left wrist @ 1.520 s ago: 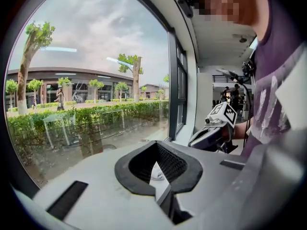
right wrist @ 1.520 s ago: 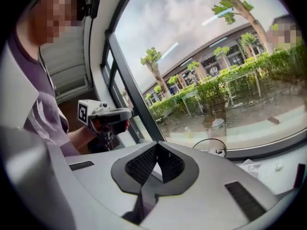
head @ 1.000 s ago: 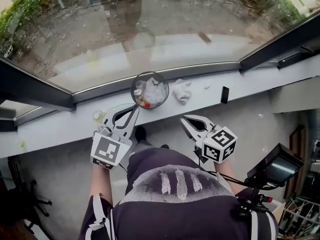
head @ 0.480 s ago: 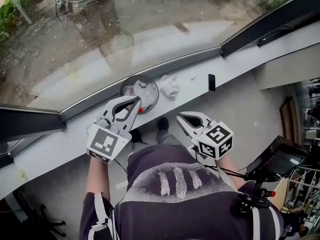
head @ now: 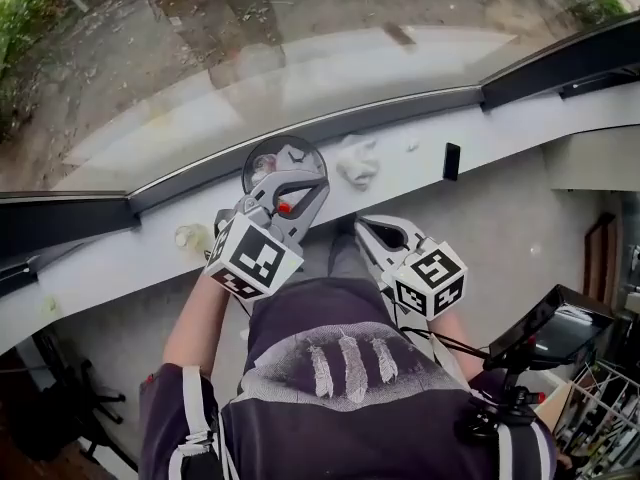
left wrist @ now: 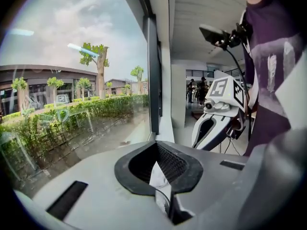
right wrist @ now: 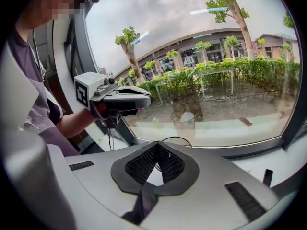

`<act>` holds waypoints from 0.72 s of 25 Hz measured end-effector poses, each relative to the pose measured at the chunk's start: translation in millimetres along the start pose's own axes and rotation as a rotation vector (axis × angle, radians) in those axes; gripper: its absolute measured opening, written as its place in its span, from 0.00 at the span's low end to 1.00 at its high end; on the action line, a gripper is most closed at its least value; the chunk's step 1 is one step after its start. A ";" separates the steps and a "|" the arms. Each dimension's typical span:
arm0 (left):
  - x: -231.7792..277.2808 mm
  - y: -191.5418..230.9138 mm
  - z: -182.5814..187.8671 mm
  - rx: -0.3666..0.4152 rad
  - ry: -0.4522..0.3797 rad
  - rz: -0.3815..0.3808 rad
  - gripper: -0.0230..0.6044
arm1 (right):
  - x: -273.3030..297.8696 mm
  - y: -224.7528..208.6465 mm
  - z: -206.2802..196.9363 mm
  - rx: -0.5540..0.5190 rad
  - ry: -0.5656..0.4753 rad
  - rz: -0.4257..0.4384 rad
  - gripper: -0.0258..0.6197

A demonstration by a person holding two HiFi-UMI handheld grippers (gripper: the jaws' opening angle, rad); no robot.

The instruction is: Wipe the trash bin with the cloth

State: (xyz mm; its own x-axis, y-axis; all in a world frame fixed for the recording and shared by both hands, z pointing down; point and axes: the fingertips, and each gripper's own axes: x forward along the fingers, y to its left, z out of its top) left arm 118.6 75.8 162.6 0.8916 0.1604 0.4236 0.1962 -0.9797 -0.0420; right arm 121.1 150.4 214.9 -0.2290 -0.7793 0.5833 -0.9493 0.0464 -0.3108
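- trash bin (head: 268,146) stands on the window sill (head: 130,253); its near half is hidden under the left gripper (head: 315,188), only the far rim and some white contents show
- left gripper view: jaws closed on the bin, with a white scrap (left wrist: 160,178) and a clear curved edge caught between the pads; which part is pinched is hard to make out
- red bit (head: 284,206) shows through the jaw loop, can't tell what it is
- right gripper (head: 365,226) is closed and empty, bare sill seen through its loop; it sits low, apart from the cloth (head: 357,160)
- cloth lies crumpled on the sill just right of the bin
- half a second ago the left jaws were apart and short of the bin; cloth and right gripper unchanged
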 end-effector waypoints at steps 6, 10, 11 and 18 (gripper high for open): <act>80.2 -1.2 -4.9 -0.089 0.097 0.004 0.02 | -6.6 -65.2 -31.7 0.066 0.029 0.024 0.04; 162.4 -20.8 -36.4 -0.118 0.238 -0.077 0.52 | -19.9 -111.1 -66.0 0.140 0.063 0.023 0.04; 180.1 -23.8 -47.9 -0.118 0.282 -0.097 0.56 | -22.5 -118.7 -70.7 0.153 0.069 0.016 0.04; 304.1 -37.2 -168.9 0.005 0.638 -0.159 0.64 | -42.3 -173.5 -104.5 0.283 0.077 -0.066 0.04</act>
State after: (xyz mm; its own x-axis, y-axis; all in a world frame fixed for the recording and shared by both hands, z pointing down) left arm 313.5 140.6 445.9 0.4349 0.1987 0.8783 0.3086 -0.9492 0.0619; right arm 273.0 240.6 322.5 -0.1944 -0.7245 0.6614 -0.8675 -0.1878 -0.4606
